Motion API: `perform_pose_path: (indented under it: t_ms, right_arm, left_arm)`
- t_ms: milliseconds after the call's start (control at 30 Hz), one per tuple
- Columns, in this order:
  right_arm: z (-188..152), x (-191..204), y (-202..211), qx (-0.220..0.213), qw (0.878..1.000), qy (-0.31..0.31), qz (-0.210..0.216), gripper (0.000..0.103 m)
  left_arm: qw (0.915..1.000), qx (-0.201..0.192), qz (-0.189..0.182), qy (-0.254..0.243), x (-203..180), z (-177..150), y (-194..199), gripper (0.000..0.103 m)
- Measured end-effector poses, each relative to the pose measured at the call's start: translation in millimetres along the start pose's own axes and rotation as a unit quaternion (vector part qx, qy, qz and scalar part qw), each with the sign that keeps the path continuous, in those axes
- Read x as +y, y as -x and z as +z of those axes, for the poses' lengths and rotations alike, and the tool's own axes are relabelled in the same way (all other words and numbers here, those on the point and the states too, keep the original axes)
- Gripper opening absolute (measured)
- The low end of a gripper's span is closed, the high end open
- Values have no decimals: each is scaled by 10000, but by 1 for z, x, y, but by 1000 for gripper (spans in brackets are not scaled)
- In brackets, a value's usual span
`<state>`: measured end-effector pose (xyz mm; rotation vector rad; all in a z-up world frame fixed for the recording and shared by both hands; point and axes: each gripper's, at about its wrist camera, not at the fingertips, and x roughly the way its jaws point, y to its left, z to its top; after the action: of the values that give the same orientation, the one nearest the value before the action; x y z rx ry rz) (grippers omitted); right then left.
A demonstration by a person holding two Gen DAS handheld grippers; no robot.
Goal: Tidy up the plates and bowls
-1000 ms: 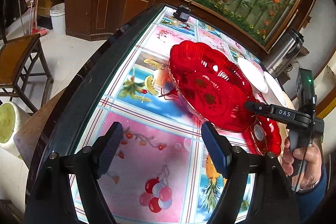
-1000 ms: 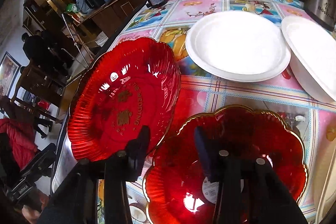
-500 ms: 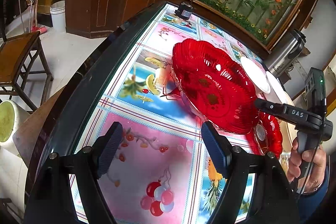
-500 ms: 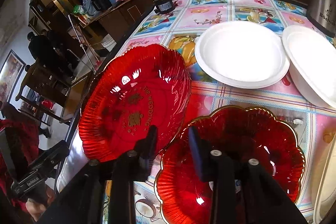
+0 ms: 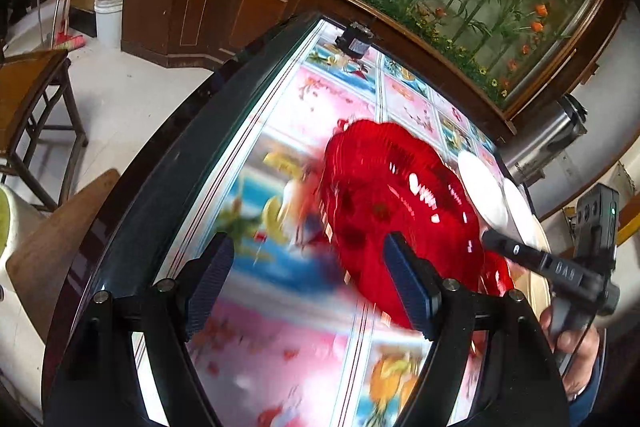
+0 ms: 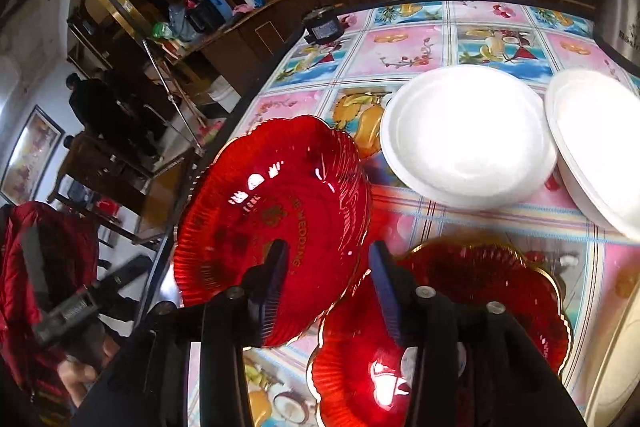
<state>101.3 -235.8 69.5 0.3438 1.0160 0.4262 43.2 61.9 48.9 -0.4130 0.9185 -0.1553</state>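
A red ribbed plate (image 6: 272,219) stands tilted, its lower rim leaning over a red scalloped plate with a gold rim (image 6: 480,287) that lies flat on the table. My right gripper (image 6: 328,279) has its jaws opening. The ribbed plate's rim is still between them, but the right pad stands clear of it. In the blurred left wrist view the ribbed plate (image 5: 392,203) sits just beyond my left gripper (image 5: 308,267), which is wide open and holds nothing. The right gripper (image 5: 540,263) reaches in from the right there. Two white plates (image 6: 468,135) (image 6: 600,139) lie further back.
The table (image 5: 280,347) has a fruit-patterned cloth and a dark raised edge (image 5: 168,187) on the left. A small black device (image 6: 324,27) sits at its far edge, a steel urn (image 5: 548,143) at the far right. A wooden chair (image 5: 32,87) stands off to the left.
The right jaws have spread apart around the red plate's rim. My left gripper has swung toward the plate, which now sits closer to its right finger; that view is blurred.
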Motion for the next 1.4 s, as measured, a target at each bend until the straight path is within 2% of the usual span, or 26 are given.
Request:
perform_pose_path:
  t_ms: [167, 200, 233, 267, 367, 433, 500, 633, 1400]
  right_arm:
    - [11, -4, -22, 115, 9997, 76, -183, 45]
    - [12, -5, -24, 129, 9997, 90, -177, 45]
    - [12, -5, -28, 162, 9997, 120, -138, 42]
    - [12, -5, -32, 221, 9996, 148, -101, 41]
    - [11, -5, -36, 234, 9994, 147, -221, 28]
    - [10, -7, -37, 228, 9995, 106, -175, 14]
    - [8, -11, -38, 276, 9996, 13, -60, 9]
    - [3, -7, -35, 275, 9995, 45, -160, 9]
    - [-47, 32, -8, 339, 9989, 264, 181, 10]
  left_arm:
    - [9999, 97, 80, -26, -5, 11, -26, 77]
    - [9999, 149, 27, -29, -5, 11, -32, 65]
    - [9998, 207, 26, -40, -5, 12, -37, 46]
    - [9995, 290, 67, -40, -5, 12, -44, 40]
    - [9991, 433, -7, -8, -4, 8, -57, 30]
    - [9988, 483, -83, -17, -5, 4, -60, 26]
    - [9988, 477, -90, -63, -8, 2, -60, 25]
    - [9988, 464, -96, -94, -9, -1, -54, 25]
    - [9998, 146, -46, -115, 12, -36, 7, 25]
